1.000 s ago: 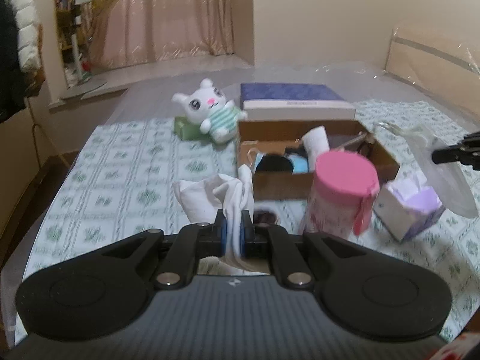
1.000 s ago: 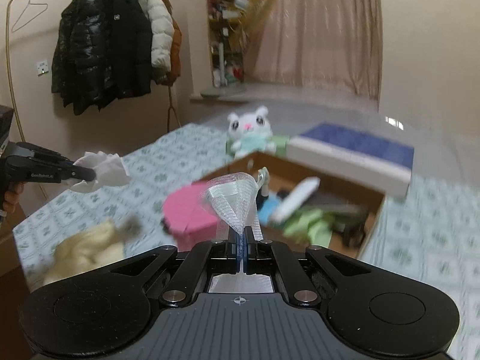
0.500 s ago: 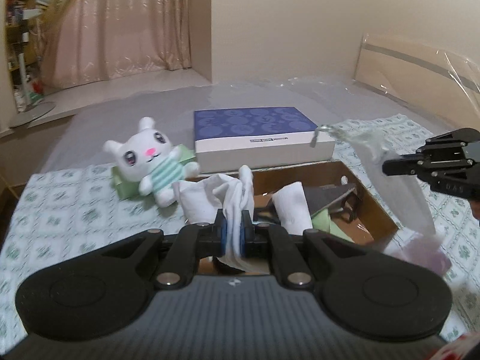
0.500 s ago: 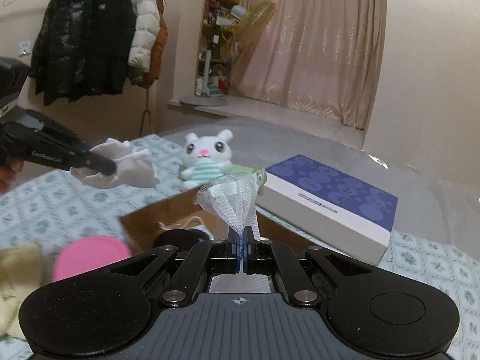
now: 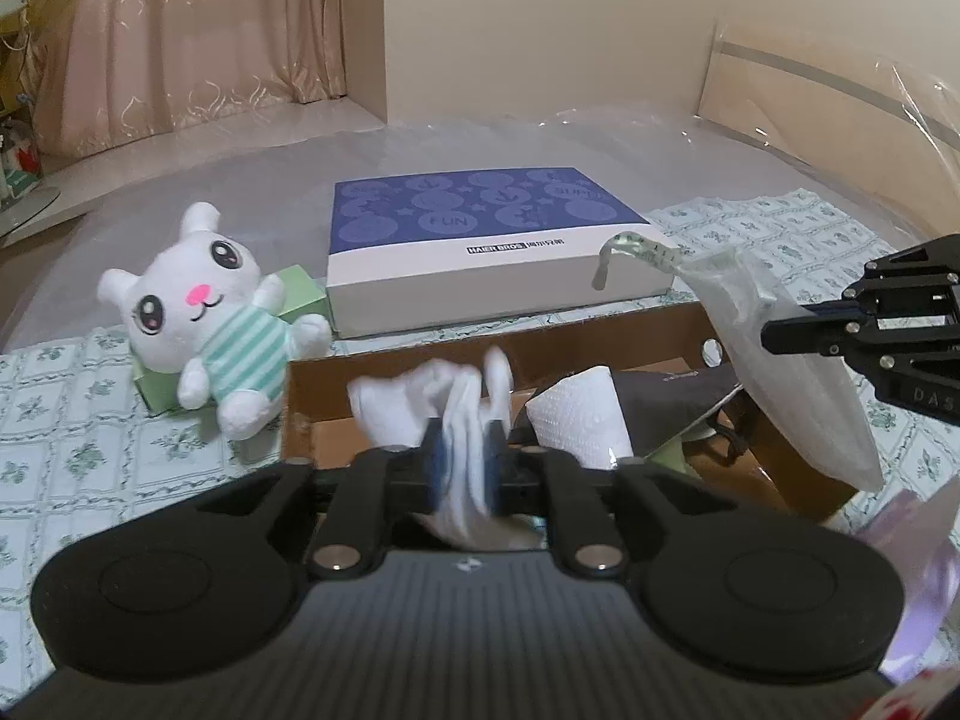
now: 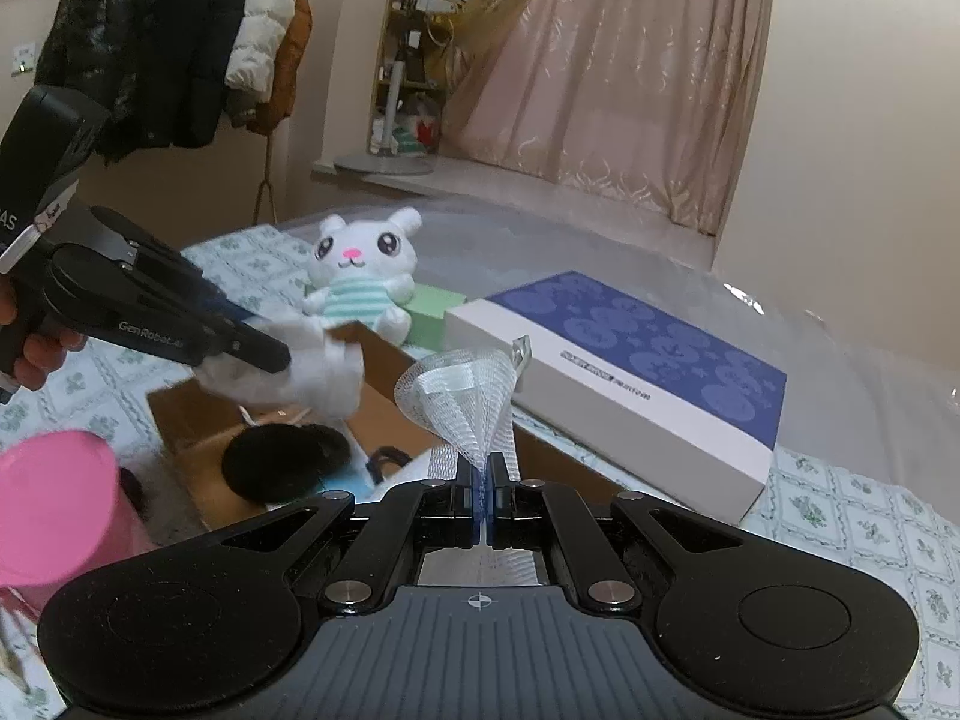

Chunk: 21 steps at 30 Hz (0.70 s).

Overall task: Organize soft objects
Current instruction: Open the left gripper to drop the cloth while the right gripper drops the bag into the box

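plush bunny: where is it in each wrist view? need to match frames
Left wrist: plush bunny at middle left, lying on a green block, left of the cardboard box.
Right wrist: plush bunny left of centre, beyond the box's far corner.
Shared landmark: blue-and-white flat box, just right of the bunny in both.

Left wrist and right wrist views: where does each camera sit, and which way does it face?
Left wrist: on the left gripper, looking down its fingers over the cardboard box toward the wall; its jaws are opening, white cloth between them.
Right wrist: on the right gripper, shut on a mesh bag, facing curtain and coats; a hand shows.
Shared: the box, plush bunny, blue-lidded box, and each other's gripper.
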Tool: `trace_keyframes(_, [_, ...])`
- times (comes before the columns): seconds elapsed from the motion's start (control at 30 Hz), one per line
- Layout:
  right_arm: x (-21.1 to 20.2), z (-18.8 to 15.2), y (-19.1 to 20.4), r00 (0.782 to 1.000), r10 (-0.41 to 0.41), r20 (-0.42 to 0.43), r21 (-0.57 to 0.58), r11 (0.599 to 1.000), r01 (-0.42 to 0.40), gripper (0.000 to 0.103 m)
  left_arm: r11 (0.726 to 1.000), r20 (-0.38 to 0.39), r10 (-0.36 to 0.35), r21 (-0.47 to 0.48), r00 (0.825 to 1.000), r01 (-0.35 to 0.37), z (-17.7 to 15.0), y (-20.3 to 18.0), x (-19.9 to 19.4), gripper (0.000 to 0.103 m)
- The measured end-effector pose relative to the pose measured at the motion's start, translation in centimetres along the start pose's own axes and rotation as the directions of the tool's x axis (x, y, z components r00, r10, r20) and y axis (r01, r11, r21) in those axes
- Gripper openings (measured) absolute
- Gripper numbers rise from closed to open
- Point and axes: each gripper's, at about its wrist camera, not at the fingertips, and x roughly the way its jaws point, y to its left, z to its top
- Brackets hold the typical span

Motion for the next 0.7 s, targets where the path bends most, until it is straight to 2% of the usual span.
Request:
trace_keyframes(0.03, [0.3,-0.1,0.1,1.0,-0.006,-0.006,-0.005,1.0,0.006,0.002,1.0,-0.012,0.012,0.001,1.0,-0.012,-0.1,0.0,0.5,0.048])
trace_keyframes(0.2, [1.1,-0.8,0.0,0.999,-0.028,-0.018,-0.009,1.0,0.028,0.002,0.999,-0.031,0.031,0.014,0.999,-0.031,-1.2,0.2,1.0,0.048])
trace_keyframes(0.37, [2.0,-1.0,-0.6,0.997,-0.063,-0.037,0.029,0.998,0.064,0.003,0.999,-0.033,0.024,-0.045,0.999,-0.025,-1.9,1.6,-0.2,0.048])
trace_keyframes(0.4, [2.3,-1.0,-0.8,0.997,-0.05,-0.058,0.053,0.997,0.053,0.007,0.998,-0.032,0.025,-0.054,0.999,-0.027,-2.0,1.9,-0.6,0.048])
trace_keyframes(0.43, [2.6,-1.1,-1.0,0.996,-0.031,-0.08,0.078,0.996,0.037,0.029,0.998,-0.031,0.027,-0.06,0.999,-0.029,-2.2,2.1,-1.0,0.048])
trace_keyframes(0.47, [2.6,-1.3,-1.1,0.996,-0.02,-0.086,0.098,0.995,0.028,0.06,0.998,-0.03,0.028,-0.064,0.999,-0.03,-2.3,2.1,-1.4,0.048])
trace_keyframes(0.5, [2.4,-1.5,-1.0,0.997,-0.027,-0.073,0.111,0.993,0.035,0.073,0.997,-0.029,0.028,-0.068,0.999,-0.03,-2.5,2.3,-1.9,0.048])
trace_keyframes(0.53, [2.1,-1.7,-0.9,0.998,-0.039,-0.053,0.119,0.992,0.045,0.077,0.997,-0.031,0.029,-0.073,0.999,-0.031,-2.6,2.3,-2.3,0.048])
trace_keyframes(0.7, [0.7,-2.2,-1.3,0.995,-0.054,-0.087,0.183,0.981,0.069,0.077,0.994,-0.045,0.043,-0.099,0.998,-0.048,-3.5,2.5,-4.6,0.048])
